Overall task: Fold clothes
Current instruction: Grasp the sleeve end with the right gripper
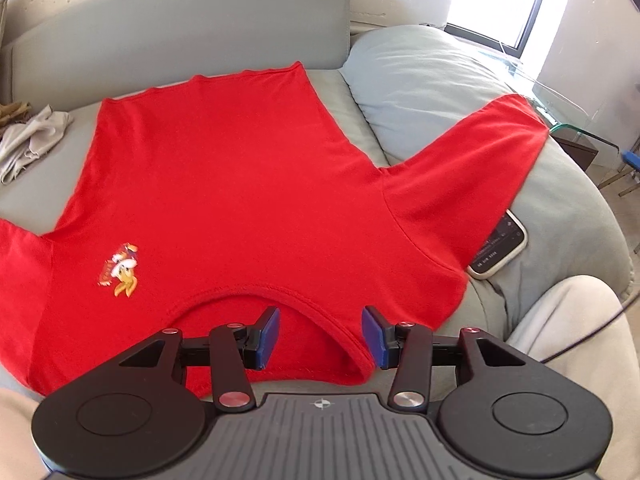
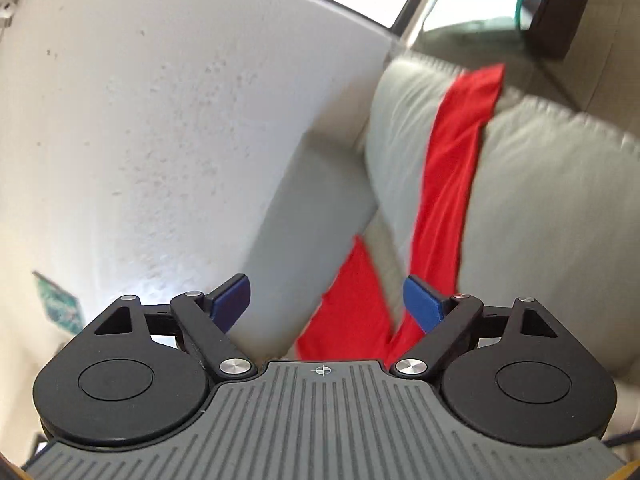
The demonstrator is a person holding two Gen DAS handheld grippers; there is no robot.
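red t-shirt (image 1: 224, 184) spread flat on bed (image 1: 560, 184)

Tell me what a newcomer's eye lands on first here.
The red T-shirt spread flat on the grey couch, one sleeve draped over a pillow. Next, the left tongs, open over its collar. A phone lies beside the shirt.

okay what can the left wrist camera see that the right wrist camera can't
Only the left wrist view shows the red shirt's collar, its cartoon print, a phone by the sleeve, crumpled pale clothes, and the open left gripper above the collar. Only the right wrist view shows the open, empty right gripper and a bare white wall. Both show the red shirt and the grey pillow.
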